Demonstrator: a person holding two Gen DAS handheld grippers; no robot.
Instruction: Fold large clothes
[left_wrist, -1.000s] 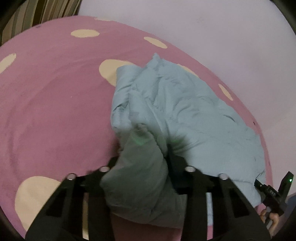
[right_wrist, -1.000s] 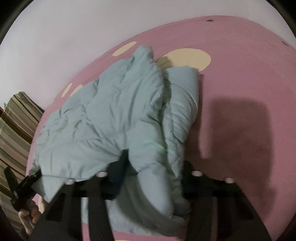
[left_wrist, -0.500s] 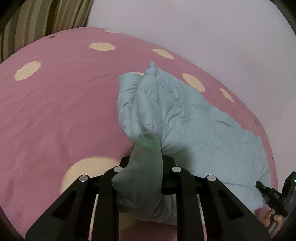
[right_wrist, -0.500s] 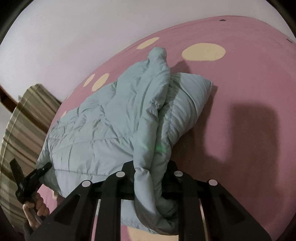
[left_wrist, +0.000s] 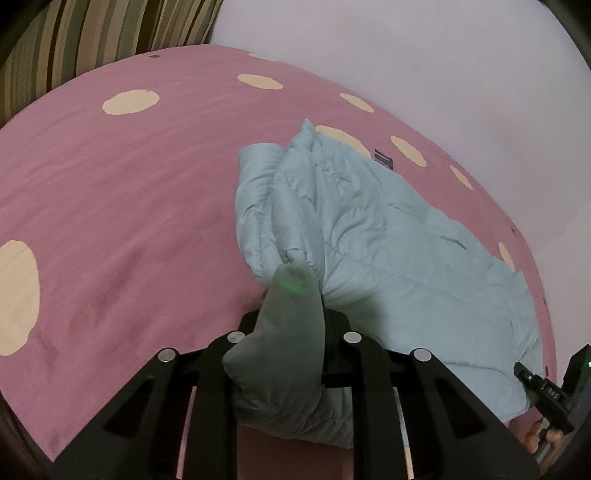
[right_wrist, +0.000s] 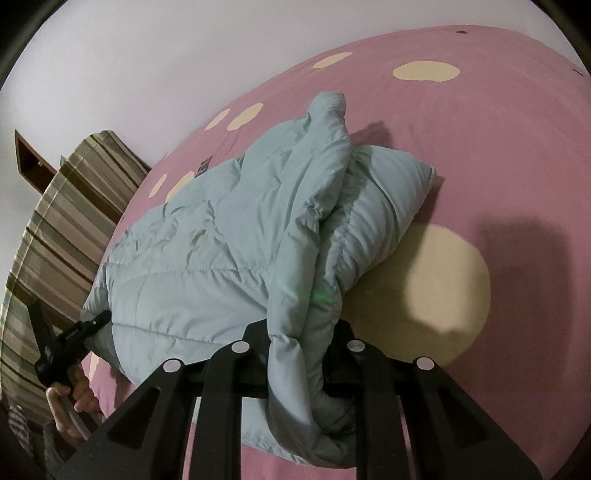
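Tongs (left_wrist: 291, 321) (right_wrist: 299, 332) both clamped on jacket (left_wrist: 388, 240)

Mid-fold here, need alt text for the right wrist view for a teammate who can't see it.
The right gripper has its jaws shut on a bunched edge of a pale blue puffer jacket lying on a pink bedspread with cream dots. At far left the left gripper grips the jacket's other end.

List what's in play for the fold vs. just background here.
In play:
- light blue puffer jacket, lying on the pink polka-dot bedspread
- left gripper, shut on a jacket edge
- right gripper, shut on another edge

Background:
- striped fabric beside the bed
- white wall
- small dark label by the jacket
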